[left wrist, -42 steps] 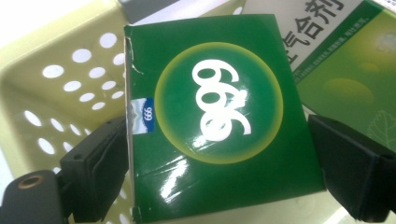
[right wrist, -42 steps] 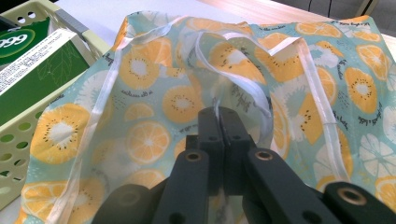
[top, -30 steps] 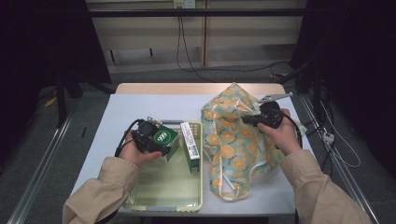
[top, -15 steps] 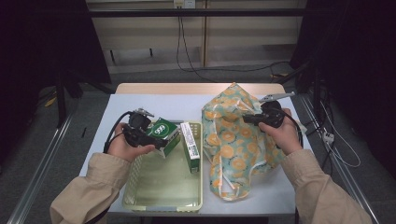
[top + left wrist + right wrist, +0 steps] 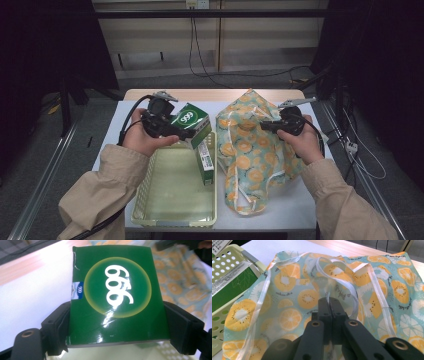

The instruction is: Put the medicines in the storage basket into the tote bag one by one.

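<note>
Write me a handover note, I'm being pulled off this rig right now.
Left tongs: shut on the green 999 box, held above the basket.
Right tongs: shut on a white strap of the fruit-print bag on the table.
Done: box lifted out.
Left: probably bag it. A second green box leans on the basket's right wall.

between the jaws of the left gripper [image 5: 117, 345], green box [image 5: 115, 295] hiding most of the yellow basket [image 5: 162, 350] beneath. beyond the jaws, bench [image 5: 30, 290] blurred. ahead of the right gripper [image 5: 329, 302], whatever is pinched too thin to tell, strap or cloth of the fruit-print bag [image 5: 287, 315]. left of those jaws, second green box [image 5: 227, 287] cut off by the edge.
</note>
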{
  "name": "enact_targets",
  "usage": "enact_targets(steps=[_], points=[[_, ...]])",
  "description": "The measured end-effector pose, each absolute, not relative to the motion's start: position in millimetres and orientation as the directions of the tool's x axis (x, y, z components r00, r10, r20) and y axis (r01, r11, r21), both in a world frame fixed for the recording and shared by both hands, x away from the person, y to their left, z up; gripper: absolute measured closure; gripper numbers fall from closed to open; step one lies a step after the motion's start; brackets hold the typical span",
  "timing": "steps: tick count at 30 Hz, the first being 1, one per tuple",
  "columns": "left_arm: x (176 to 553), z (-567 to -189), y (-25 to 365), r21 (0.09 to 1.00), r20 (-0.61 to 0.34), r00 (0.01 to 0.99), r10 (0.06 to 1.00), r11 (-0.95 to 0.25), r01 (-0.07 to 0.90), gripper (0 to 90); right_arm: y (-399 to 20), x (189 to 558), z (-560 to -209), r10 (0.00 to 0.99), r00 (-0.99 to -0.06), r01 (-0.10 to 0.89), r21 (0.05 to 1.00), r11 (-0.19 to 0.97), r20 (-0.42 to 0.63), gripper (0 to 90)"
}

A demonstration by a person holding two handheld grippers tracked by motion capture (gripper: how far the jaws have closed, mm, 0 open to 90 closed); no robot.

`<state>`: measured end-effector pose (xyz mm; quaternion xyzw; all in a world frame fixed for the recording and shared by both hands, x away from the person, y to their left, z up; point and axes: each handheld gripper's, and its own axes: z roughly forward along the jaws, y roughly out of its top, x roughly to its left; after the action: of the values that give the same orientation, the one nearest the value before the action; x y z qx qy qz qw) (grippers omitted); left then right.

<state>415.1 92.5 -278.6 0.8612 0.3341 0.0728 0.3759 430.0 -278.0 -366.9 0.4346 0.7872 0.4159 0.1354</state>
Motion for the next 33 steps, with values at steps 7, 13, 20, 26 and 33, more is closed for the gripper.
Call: enact_targets(steps=[7, 13, 20, 26, 33], points=[[413, -281, 51, 0.702, -0.144, 0.813, 0.564, -0.521, 0.485, 17.3, -279, 431, -364, 0.799, -0.581, 0.575, 0.773, 0.269, 0.154, 89.6], [412, -289, 21, 0.709, -0.167, 0.844, 0.51, -0.532, 0.462, 17.3, -282, 433, -362, 0.8, -0.58, 0.574, 0.774, 0.268, 0.154, 89.6], [415, -305, -11, 0.697, -0.17, 0.869, 0.464, -0.567, 0.439, 17.2, -288, 434, -354, 0.805, -0.575, 0.572, 0.777, 0.264, 0.149, 89.6], [414, -319, -35, 0.685, -0.162, 0.892, 0.423, -0.602, 0.41, 17.2, -290, 436, -348, 0.805, -0.575, 0.567, 0.78, 0.265, 0.144, 89.6], [416, -332, -51, 0.671, -0.145, 0.901, 0.409, -0.629, 0.393, 17.2, -291, 436, -344, 0.805, -0.576, 0.561, 0.785, 0.263, 0.142, 89.6]])
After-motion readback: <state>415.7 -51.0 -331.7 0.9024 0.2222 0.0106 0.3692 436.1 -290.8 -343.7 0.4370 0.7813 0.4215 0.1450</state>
